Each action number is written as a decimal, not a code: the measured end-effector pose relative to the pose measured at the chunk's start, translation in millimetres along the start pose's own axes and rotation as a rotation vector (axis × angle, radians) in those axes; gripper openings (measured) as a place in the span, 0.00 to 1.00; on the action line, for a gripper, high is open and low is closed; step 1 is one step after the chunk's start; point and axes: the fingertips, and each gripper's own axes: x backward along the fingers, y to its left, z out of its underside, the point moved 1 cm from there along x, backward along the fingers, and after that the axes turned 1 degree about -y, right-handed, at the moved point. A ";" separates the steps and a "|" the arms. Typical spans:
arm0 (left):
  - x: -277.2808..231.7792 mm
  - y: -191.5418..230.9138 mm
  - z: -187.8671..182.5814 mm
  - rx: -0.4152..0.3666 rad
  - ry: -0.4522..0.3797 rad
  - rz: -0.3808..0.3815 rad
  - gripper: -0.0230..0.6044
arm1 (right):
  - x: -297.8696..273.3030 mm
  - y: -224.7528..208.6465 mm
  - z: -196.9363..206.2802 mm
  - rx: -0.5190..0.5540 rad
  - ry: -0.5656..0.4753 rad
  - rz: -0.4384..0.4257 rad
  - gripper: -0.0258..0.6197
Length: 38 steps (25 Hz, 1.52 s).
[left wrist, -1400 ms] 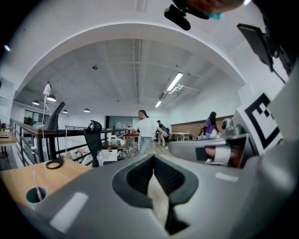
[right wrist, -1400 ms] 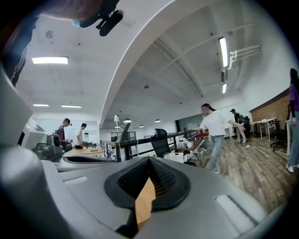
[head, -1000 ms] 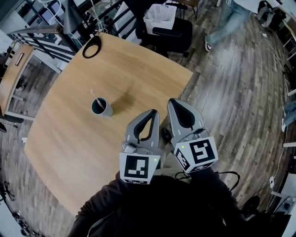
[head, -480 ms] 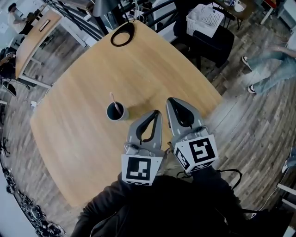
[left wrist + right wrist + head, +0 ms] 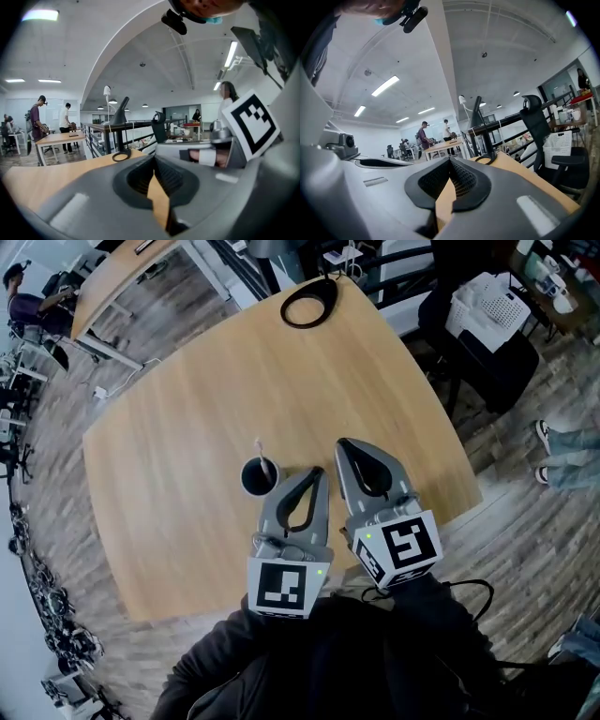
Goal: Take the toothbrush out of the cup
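Observation:
A dark cup (image 5: 257, 477) stands on the round wooden table (image 5: 178, 418), and a pale toothbrush (image 5: 262, 456) leans out of it. My left gripper (image 5: 317, 471) hovers just right of the cup, a short gap away, its jaws shut and empty. My right gripper (image 5: 345, 443) is held beside it, further right, also shut with nothing in it. In the left gripper view the jaw tips (image 5: 153, 158) meet over the tabletop; the right gripper view shows the same (image 5: 450, 160). Neither gripper view shows the cup.
A black ring-shaped lamp base (image 5: 310, 307) sits at the table's far edge. Beyond the table on the right, a white basket (image 5: 495, 306) rests on a dark chair. Another desk (image 5: 112, 277) and people stand at the far left. The table's near edge is below my grippers.
The view has swung round and the cup now lies much closer to my left gripper than a second ago. Both grippers stayed shut side by side.

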 end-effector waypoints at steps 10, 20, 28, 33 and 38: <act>6.3 65.2 0.7 0.047 -0.006 -0.280 0.05 | -67.3 37.8 -7.0 0.036 0.016 -0.273 0.04; 62.9 128.2 -6.5 0.067 -0.009 -0.509 0.05 | -97.7 111.4 -11.6 0.058 0.010 -0.457 0.04; 52.7 148.4 4.4 0.110 -0.047 -0.481 0.05 | -106.7 117.1 4.7 0.110 0.059 -0.439 0.04; 39.8 156.7 4.9 0.138 -0.062 -0.436 0.05 | -110.6 114.6 12.3 0.134 0.091 -0.407 0.04; 29.5 165.0 16.3 0.154 -0.044 -0.413 0.05 | -120.0 108.0 23.2 0.133 0.114 -0.380 0.04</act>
